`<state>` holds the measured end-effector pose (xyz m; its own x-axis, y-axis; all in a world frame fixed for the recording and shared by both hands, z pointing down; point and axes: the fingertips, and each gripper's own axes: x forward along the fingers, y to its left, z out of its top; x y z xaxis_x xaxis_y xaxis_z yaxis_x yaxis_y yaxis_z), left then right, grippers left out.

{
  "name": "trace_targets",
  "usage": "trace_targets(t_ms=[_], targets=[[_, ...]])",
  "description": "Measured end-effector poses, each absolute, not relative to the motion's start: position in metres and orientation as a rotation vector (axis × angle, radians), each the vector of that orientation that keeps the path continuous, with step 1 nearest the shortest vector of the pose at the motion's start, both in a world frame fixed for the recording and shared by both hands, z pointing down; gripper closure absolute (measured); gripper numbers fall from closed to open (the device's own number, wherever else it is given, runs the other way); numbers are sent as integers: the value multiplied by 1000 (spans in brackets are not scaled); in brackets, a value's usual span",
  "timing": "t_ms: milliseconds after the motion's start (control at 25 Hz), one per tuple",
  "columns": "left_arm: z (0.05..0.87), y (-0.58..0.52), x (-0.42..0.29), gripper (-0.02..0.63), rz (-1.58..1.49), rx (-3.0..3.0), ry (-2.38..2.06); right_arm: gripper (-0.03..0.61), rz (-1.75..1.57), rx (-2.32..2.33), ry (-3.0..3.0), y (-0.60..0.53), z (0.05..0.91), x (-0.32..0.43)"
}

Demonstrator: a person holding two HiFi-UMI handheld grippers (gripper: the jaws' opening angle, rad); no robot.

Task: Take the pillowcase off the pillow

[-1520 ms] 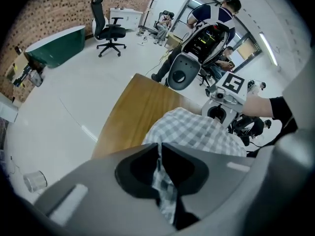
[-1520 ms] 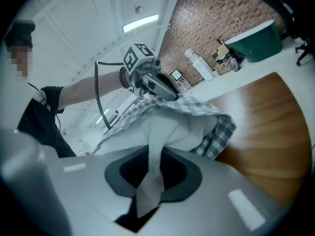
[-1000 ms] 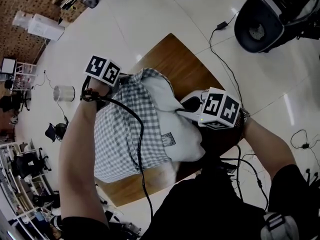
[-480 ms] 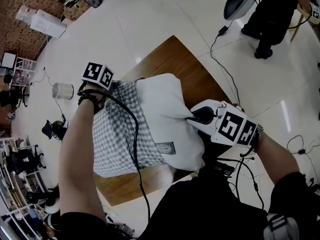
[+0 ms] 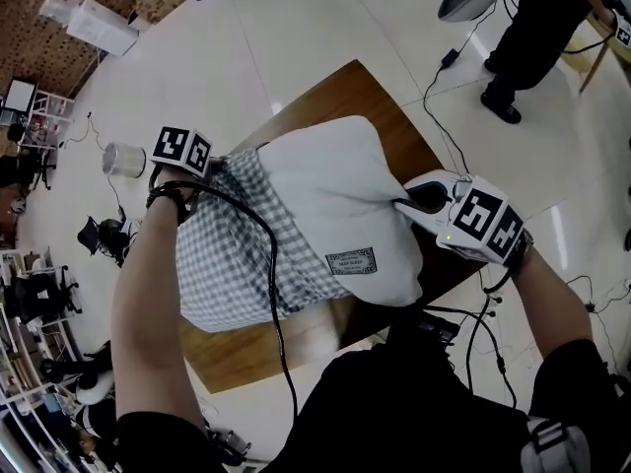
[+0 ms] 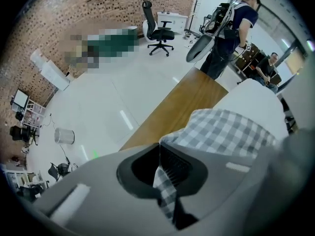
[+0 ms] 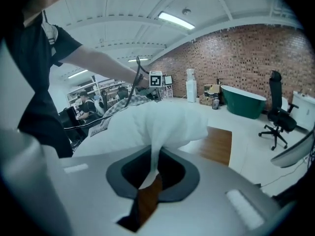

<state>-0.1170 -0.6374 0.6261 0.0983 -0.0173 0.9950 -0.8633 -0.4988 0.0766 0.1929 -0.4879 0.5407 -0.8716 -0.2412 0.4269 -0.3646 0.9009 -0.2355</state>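
A white pillow (image 5: pixel 335 190) lies over a wooden table (image 5: pixel 335 92), its left part still inside a grey-and-white checked pillowcase (image 5: pixel 232 254). My left gripper (image 5: pixel 210 166) points down at the case's far left edge and is shut on a fold of checked cloth (image 6: pixel 165 181). The right gripper (image 5: pixel 412 201) is shut on the pillow's bare right corner, where white fabric (image 7: pixel 152 156) runs in between its jaws. A grey label (image 5: pixel 351 261) shows on the pillow's near side. The checked case (image 7: pixel 125 101) lies beyond the pillow (image 7: pixel 157 122) in the right gripper view.
A person (image 5: pixel 537 28) stands on the tiled floor past the table's far right corner, near cables (image 5: pixel 444 67). A wire waste bin (image 5: pixel 123 159) sits on the floor to the left. An office chair (image 6: pixel 157 26) and a green tub (image 7: pixel 243 100) stand further off.
My left gripper has drawn the checked case leftward, so much more of the white pillow is bare. The right gripper has shifted right and slightly up with the pillow's corner.
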Motion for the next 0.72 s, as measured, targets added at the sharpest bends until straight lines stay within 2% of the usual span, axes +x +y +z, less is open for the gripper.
trace_targets(t_ms=[160, 240, 480, 720], targets=[[620, -639, -105, 597, 1458, 1776, -855, 540, 441, 494, -2643, -500, 548, 183], [612, -642, -99, 573, 1421, 1839, -856, 518, 463, 503, -2613, -504, 557, 180], [577, -630, -90, 483, 1287, 2018, -918, 408, 468, 578, -2525, -494, 572, 176], [528, -585, -93, 457, 1191, 2154, -975, 399, 439, 687, -2494, -463, 541, 172]])
